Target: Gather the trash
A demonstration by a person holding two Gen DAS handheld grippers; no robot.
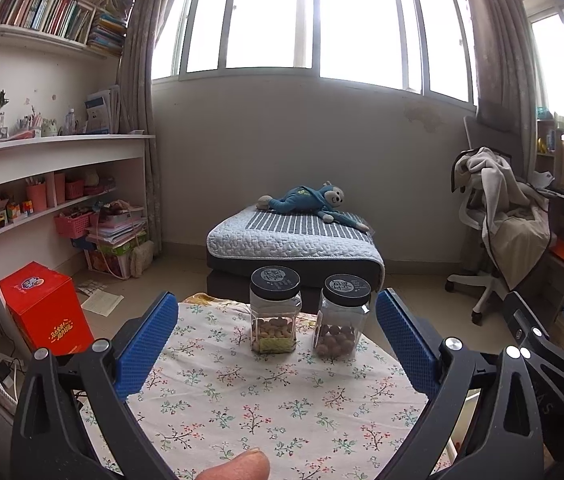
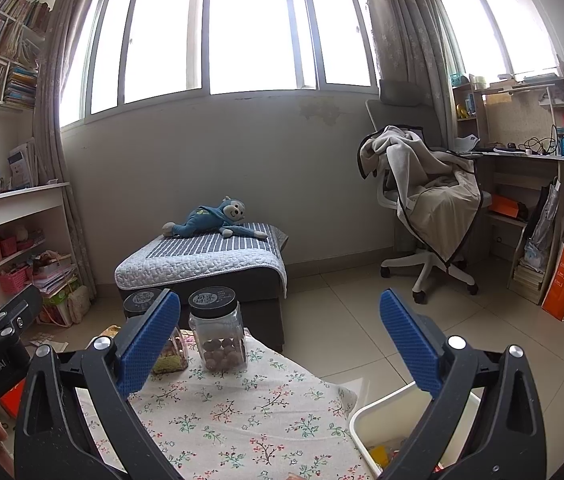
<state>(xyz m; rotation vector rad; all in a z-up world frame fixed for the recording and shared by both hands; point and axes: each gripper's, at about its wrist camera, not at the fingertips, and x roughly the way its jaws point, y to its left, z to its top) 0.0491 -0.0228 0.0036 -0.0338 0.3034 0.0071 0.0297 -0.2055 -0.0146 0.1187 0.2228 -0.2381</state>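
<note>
My left gripper is open and empty above a table covered with a floral cloth. My right gripper is open and empty over the table's right edge. A white trash bin stands on the floor to the right of the table, below the right gripper, with some coloured scraps inside. No loose trash shows on the cloth in either view. The right gripper also shows at the right edge of the left wrist view.
Two clear jars with black lids stand at the far end of the table: one with pale nuts and one with brown round nuts. Beyond are a padded ottoman with a blue plush monkey, a draped office chair, a red box and shelves.
</note>
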